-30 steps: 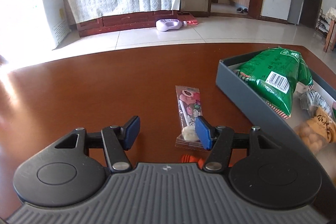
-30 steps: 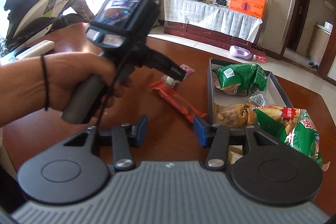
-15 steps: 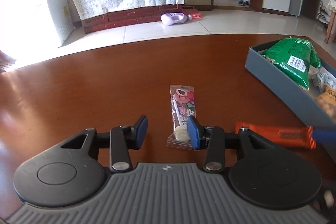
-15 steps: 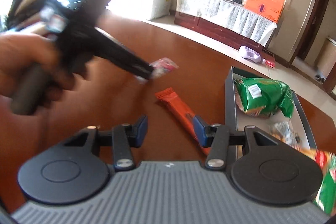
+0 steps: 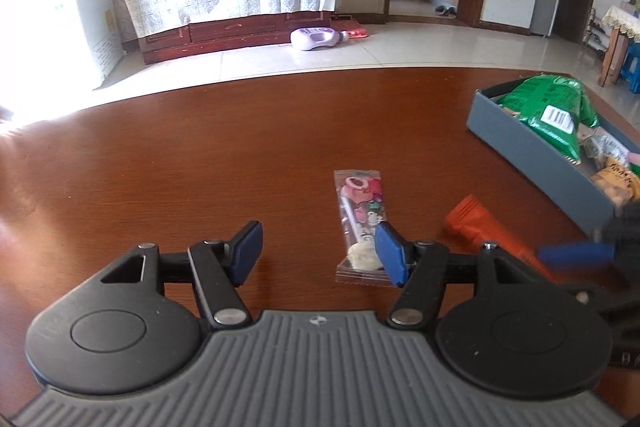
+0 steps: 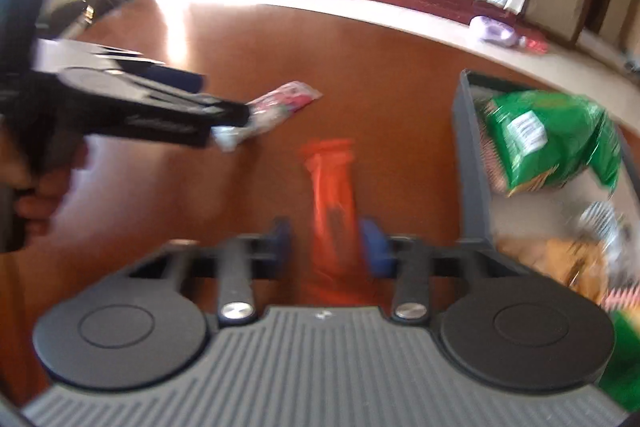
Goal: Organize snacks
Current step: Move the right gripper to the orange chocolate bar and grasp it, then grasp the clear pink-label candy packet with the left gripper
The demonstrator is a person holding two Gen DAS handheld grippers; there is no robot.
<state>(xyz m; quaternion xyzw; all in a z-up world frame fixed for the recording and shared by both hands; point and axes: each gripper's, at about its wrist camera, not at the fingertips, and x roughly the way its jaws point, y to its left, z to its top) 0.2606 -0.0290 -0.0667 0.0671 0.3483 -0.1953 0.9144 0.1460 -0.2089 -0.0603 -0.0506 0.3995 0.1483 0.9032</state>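
Two loose snacks lie on your brown wooden table (image 5: 200, 155). Long orange wrapped bar (image 6: 332, 187): between your right tongs (image 6: 326, 243), whose jaws have just been closing and now pinch it. Clear pink-printed candy packet (image 5: 360, 223): beside your left tongs' (image 5: 318, 251) right pad, jaws spread, just opened further. Grey open box (image 5: 532, 151) of snack bags: right of both.
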